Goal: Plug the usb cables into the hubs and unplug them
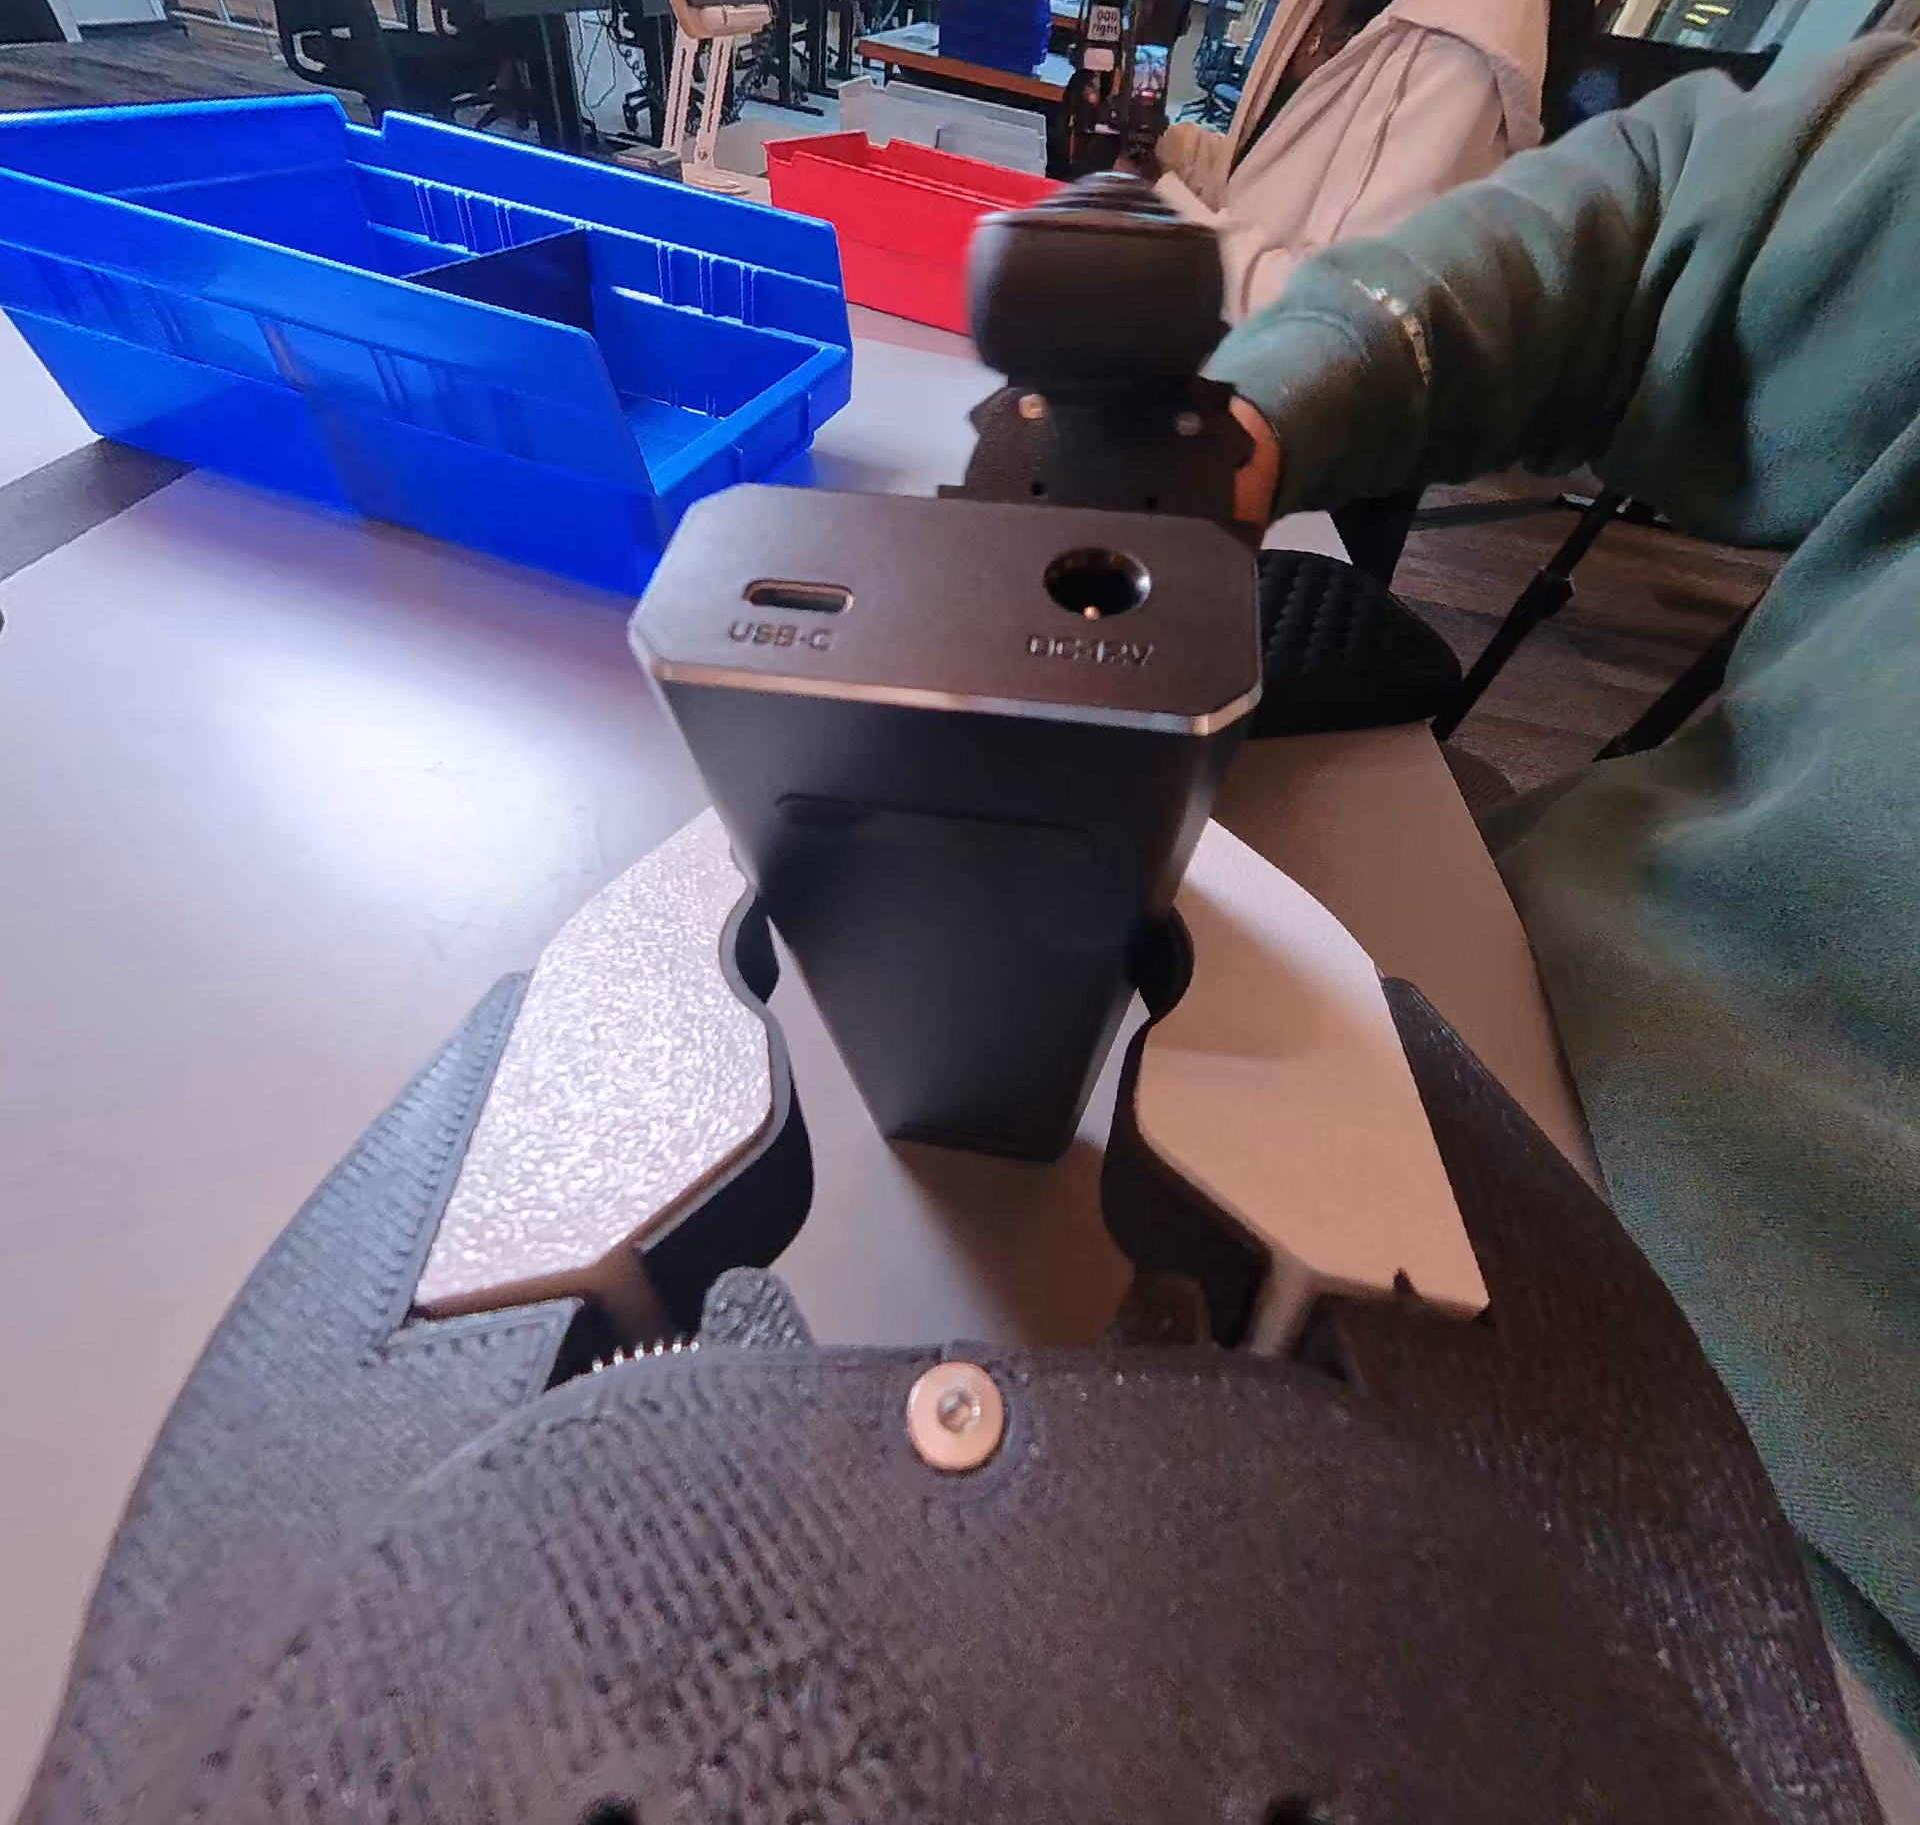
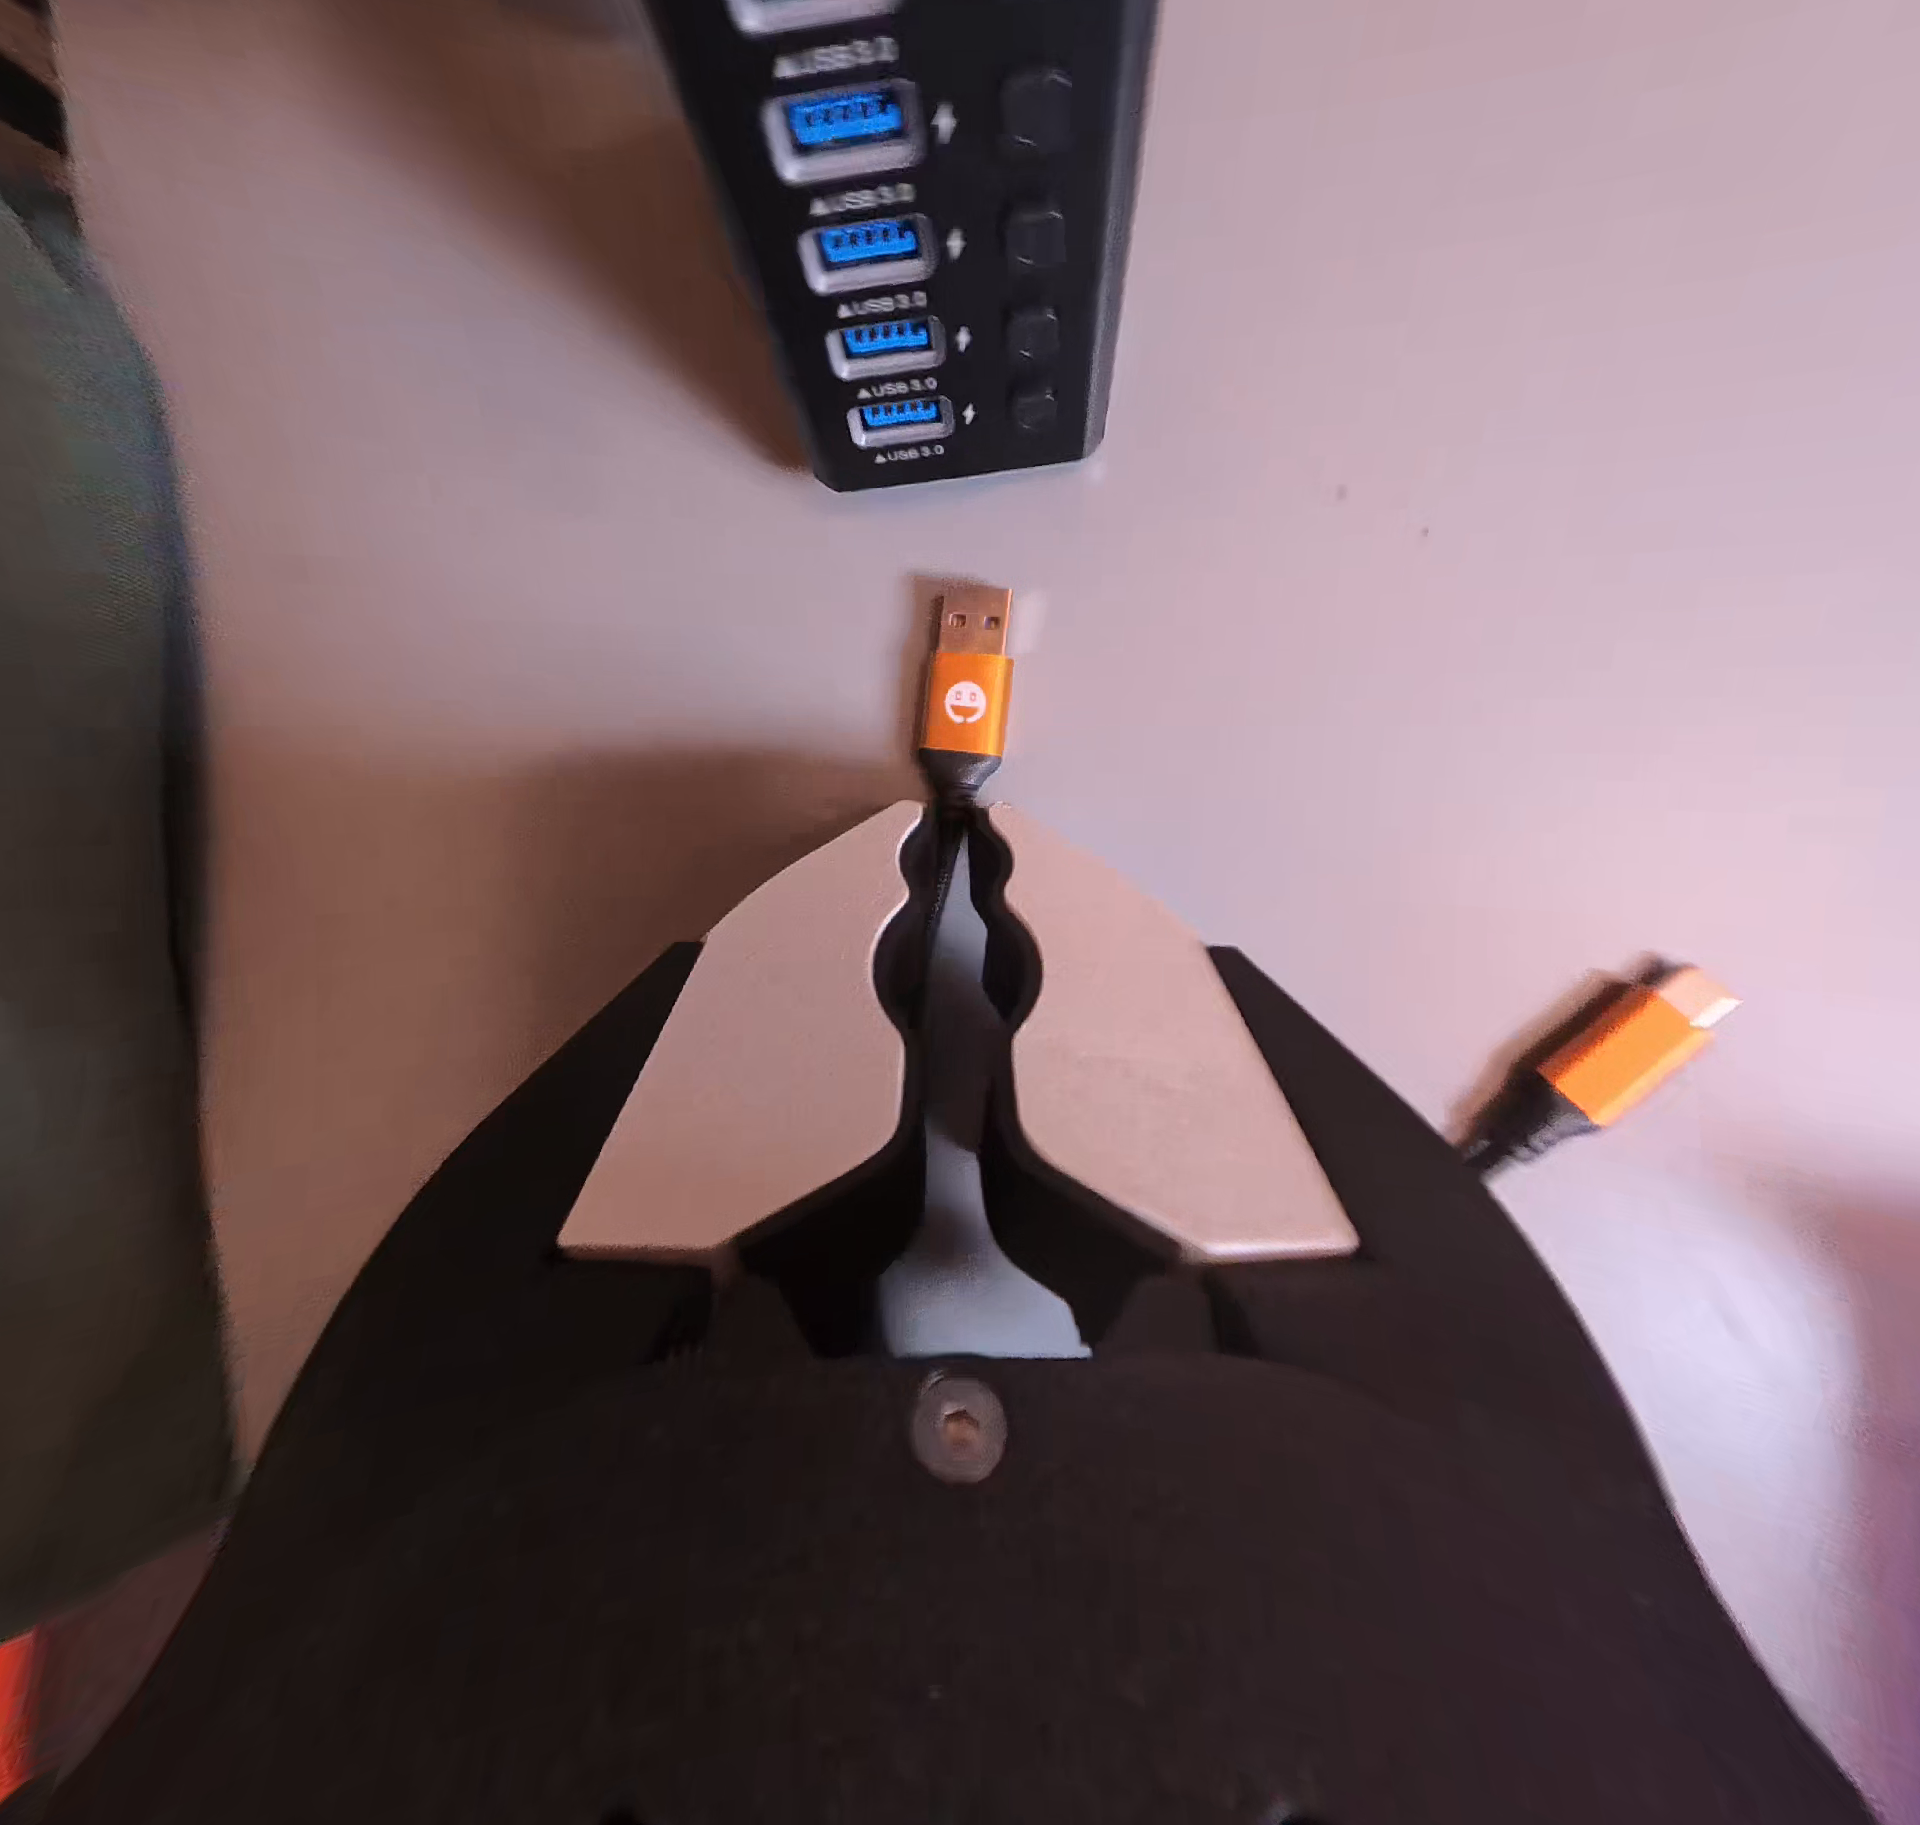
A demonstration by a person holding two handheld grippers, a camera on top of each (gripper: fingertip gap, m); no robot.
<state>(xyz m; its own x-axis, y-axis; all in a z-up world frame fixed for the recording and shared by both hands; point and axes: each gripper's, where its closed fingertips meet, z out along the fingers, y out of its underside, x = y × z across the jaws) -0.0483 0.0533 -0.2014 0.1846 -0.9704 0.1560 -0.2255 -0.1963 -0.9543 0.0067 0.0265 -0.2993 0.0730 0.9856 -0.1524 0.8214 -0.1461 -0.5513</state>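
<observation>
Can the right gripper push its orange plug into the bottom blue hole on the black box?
Probably yes. The right gripper pinches the cable just behind the orange plug, whose metal tip points toward the hub. Only bare table lies between it and the nearest blue port. The picture is blurry, so exact lineup is unclear.

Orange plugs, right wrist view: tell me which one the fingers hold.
The upright orange plug pointing at the hub, its cable pinched between the fingers. The other orange plug lies loose, lower right.
</observation>
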